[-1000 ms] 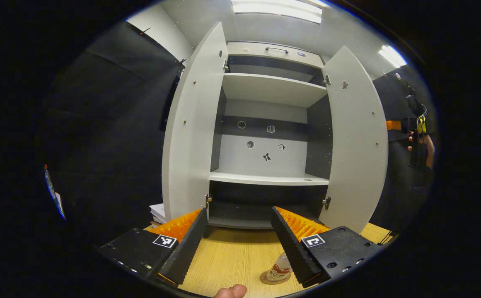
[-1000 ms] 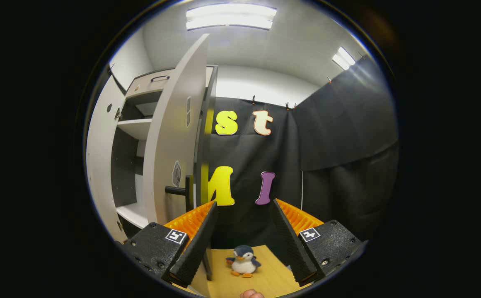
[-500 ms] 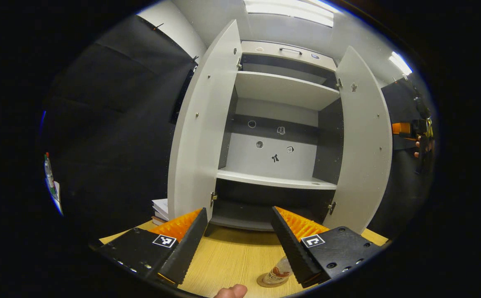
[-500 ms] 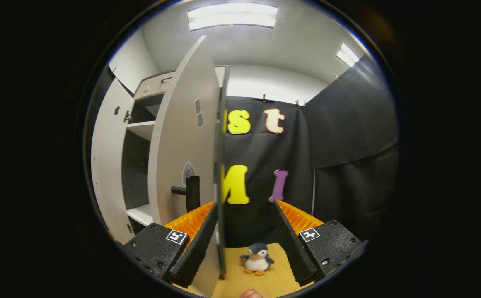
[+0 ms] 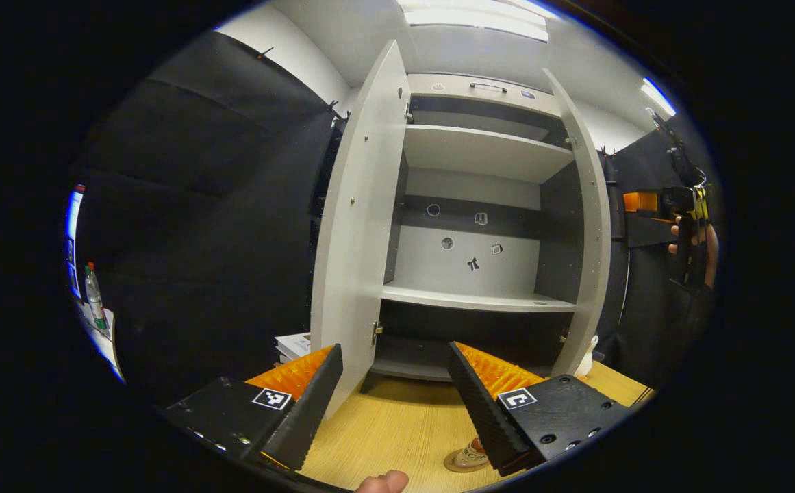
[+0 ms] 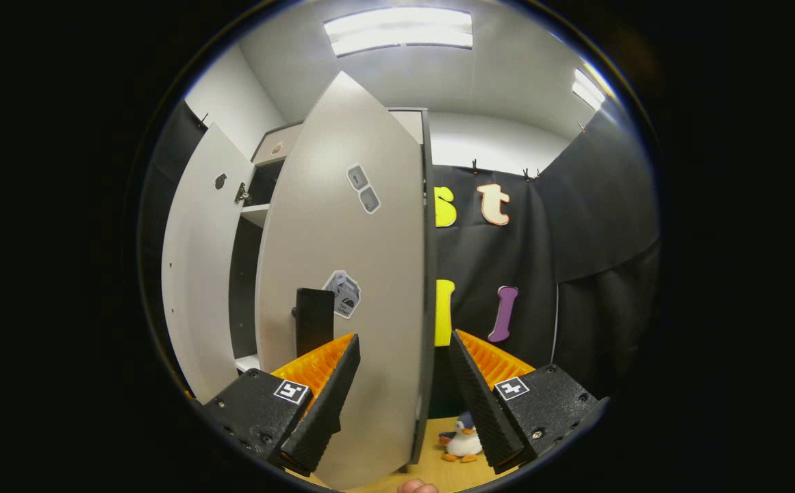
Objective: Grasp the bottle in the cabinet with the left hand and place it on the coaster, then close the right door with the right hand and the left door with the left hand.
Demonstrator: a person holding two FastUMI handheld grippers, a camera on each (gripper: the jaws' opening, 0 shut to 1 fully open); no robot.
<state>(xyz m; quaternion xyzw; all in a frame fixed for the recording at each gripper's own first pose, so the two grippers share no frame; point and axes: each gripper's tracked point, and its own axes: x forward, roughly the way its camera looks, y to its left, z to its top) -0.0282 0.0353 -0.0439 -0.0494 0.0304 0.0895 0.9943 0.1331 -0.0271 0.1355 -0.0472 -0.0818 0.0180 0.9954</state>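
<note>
Since a second ago the right door [image 6: 349, 287] has swung across my right gripper view: then I saw it nearly edge-on, now its outer face with its stickers and dark handle [image 6: 315, 318] fills the middle of that view. From the left gripper view the same door [image 5: 592, 233] has narrowed from a broad panel to a thin sliver, and the cabinet [image 5: 479, 205] has slid a little rightward in frame.

My right gripper [image 6: 402, 394] sits with its fingers spread apart, nothing between them, the door's free edge running down between the two fingers in view. I cannot tell whether either finger touches the door. A small penguin toy [image 6: 462, 441] stands on the wooden table [image 6: 431, 465] behind the door's edge.

My left gripper [image 5: 394, 397] is also spread wide and empty, hovering over the table [image 5: 397, 431] in front of the cabinet. The bottle [image 5: 471, 452] stands on the coaster [image 5: 457, 465] on the table, low in view, mostly hidden behind the right-hand finger. The left door [image 5: 359, 233] stands wide open. The shelves I can see carry nothing. At the far right edge a hand [image 5: 695, 239] holds the other gripper beside the right door.
</note>
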